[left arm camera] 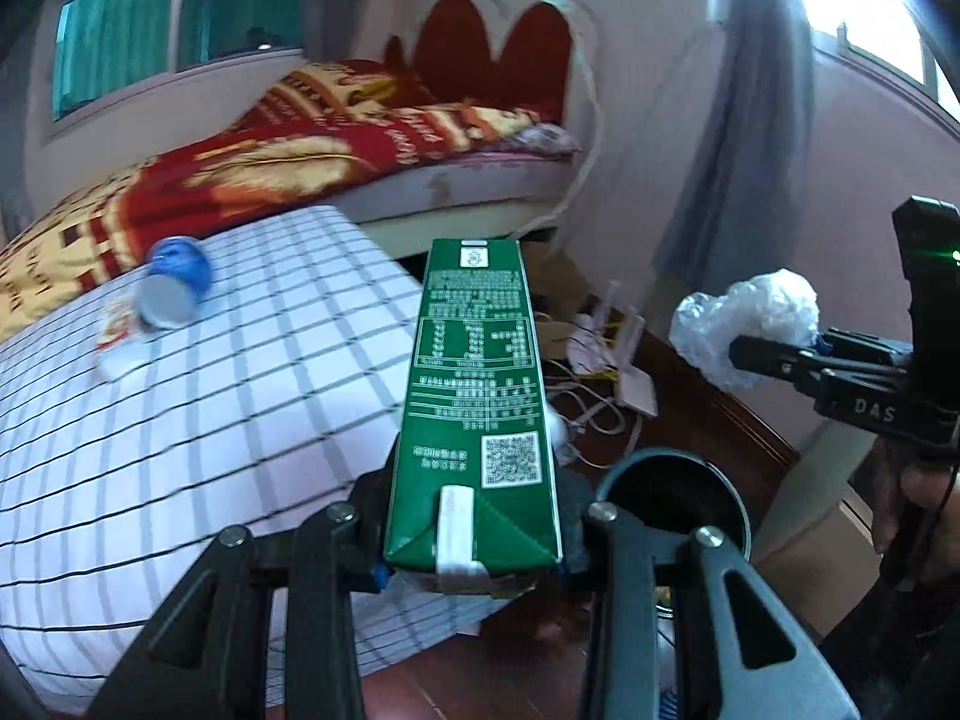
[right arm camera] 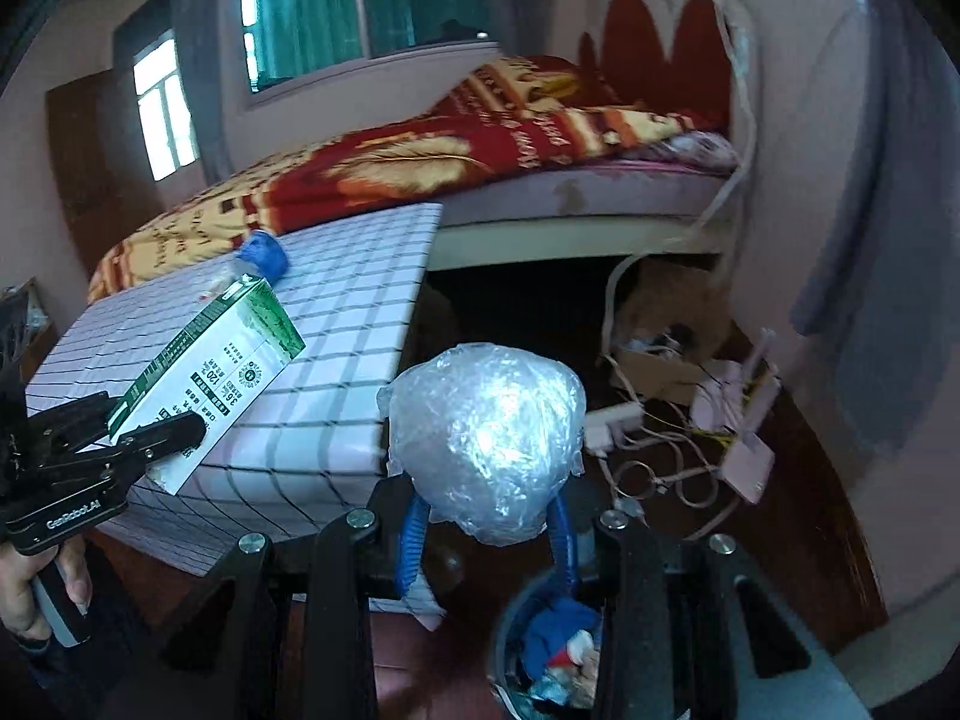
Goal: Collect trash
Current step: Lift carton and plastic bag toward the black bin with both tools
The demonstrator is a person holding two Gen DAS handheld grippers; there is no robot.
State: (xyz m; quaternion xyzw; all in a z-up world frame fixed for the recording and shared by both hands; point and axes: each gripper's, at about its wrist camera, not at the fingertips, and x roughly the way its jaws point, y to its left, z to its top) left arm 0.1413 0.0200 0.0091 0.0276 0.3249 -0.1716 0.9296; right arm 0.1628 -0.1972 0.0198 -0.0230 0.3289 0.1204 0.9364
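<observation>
My left gripper (left arm camera: pixel 474 546) is shut on a tall green drink carton (left arm camera: pixel 477 396), which points away from the camera; the same green carton (right arm camera: pixel 210 360) shows at the left of the right wrist view. A crumpled ball of clear plastic (right arm camera: pixel 489 438) is clamped in my right gripper (right arm camera: pixel 489 516), and that plastic ball (left arm camera: pixel 744 330) appears at the right of the left wrist view. Below both grippers stands a dark round bin (right arm camera: pixel 558 654) with scraps inside; its rim (left arm camera: pixel 678 492) sits just right of the carton. A blue-labelled bottle (left arm camera: pixel 171 291) lies on the checked table.
The white checked table (left arm camera: pixel 180 450) fills the left side, with a bed and red-gold blanket (left arm camera: pixel 312 144) behind it. Cables, a power strip and pink router parts (right arm camera: pixel 708 432) litter the wooden floor by the wall. A hand (right arm camera: pixel 36 594) grips the left tool.
</observation>
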